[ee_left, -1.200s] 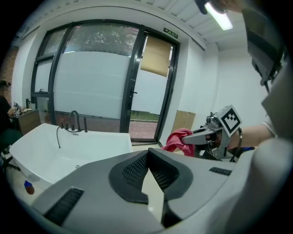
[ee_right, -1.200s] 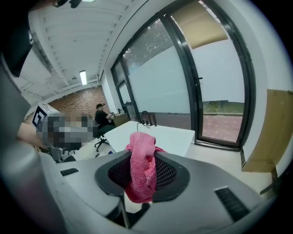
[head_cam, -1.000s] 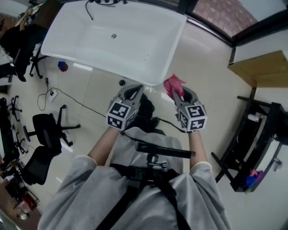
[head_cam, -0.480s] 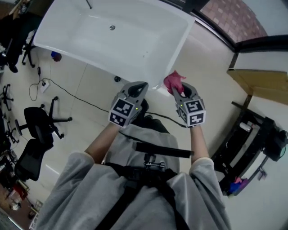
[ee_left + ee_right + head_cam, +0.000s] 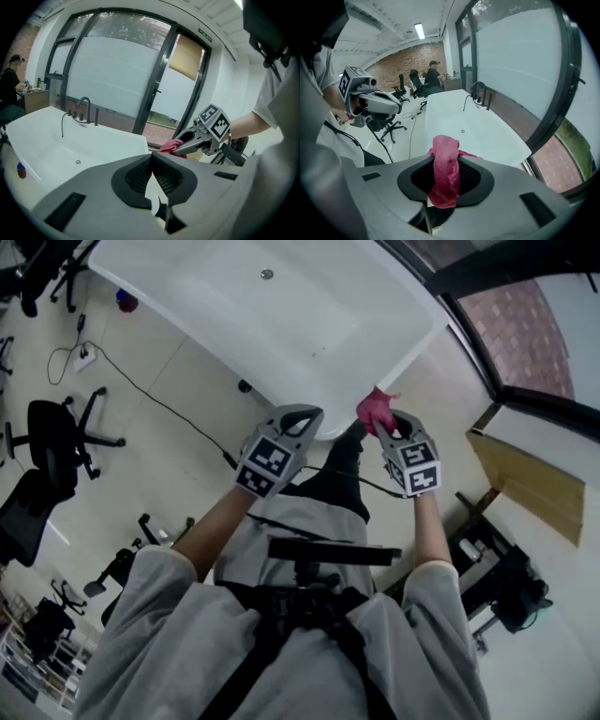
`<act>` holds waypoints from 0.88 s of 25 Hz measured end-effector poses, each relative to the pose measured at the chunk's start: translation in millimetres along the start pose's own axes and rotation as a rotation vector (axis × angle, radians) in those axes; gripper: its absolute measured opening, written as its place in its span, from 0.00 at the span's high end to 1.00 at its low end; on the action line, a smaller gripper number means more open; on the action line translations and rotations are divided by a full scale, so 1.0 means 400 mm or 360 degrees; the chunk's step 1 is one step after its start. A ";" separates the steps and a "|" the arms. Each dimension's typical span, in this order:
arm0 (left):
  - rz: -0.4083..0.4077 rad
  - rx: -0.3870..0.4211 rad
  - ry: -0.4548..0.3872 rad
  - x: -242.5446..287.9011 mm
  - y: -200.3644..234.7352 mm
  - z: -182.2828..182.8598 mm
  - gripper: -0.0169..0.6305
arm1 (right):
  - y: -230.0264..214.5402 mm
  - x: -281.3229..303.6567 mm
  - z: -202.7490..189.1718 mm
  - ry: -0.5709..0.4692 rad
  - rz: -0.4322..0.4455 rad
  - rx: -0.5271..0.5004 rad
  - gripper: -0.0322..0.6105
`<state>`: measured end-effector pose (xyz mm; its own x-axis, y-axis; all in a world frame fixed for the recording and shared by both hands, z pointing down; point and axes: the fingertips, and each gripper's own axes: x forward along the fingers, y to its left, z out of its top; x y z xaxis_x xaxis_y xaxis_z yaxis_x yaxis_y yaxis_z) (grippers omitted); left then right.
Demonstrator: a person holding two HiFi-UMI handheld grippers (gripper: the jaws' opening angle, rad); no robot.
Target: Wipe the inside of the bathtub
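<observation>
Your right gripper [image 5: 386, 425] is clamped on the pink cloth [image 5: 375, 409], just short of the white bathtub's [image 5: 216, 306] near rim. Your left gripper [image 5: 298, 416], also at that rim, has its jaws together, empty.

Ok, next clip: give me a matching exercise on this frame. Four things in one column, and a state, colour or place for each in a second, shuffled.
Things
1. left gripper
2. right gripper
3. bathtub
4. office chair

States
a. shut on the pink cloth
b. black, on the floor at the left of the head view
c. shut, nothing between its fingers
d. white, ahead of both grippers

Pairs: 1-c, 2-a, 3-d, 4-b
</observation>
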<state>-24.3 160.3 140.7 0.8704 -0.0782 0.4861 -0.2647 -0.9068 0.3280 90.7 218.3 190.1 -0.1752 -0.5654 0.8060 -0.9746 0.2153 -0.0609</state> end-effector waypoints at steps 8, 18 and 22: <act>0.0351 -0.0290 -0.0051 0.081 0.100 -0.029 0.96 | -0.102 0.180 0.014 0.0198 0.0379 -0.0388 0.80; 0.0606 -0.0488 -0.0002 0.326 0.115 -0.148 0.96 | -0.194 0.379 -0.138 0.0498 0.0760 -0.0916 0.80; 0.0588 -0.0484 0.0028 0.411 0.125 -0.194 0.96 | -0.234 0.459 -0.222 0.0619 0.0811 -0.1119 0.80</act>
<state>73.1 134.1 300.1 0.6888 -0.3630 0.6276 -0.6667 -0.6571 0.3517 162.3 165.0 396.1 -0.3738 0.0059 0.9275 -0.4645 0.8644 -0.1927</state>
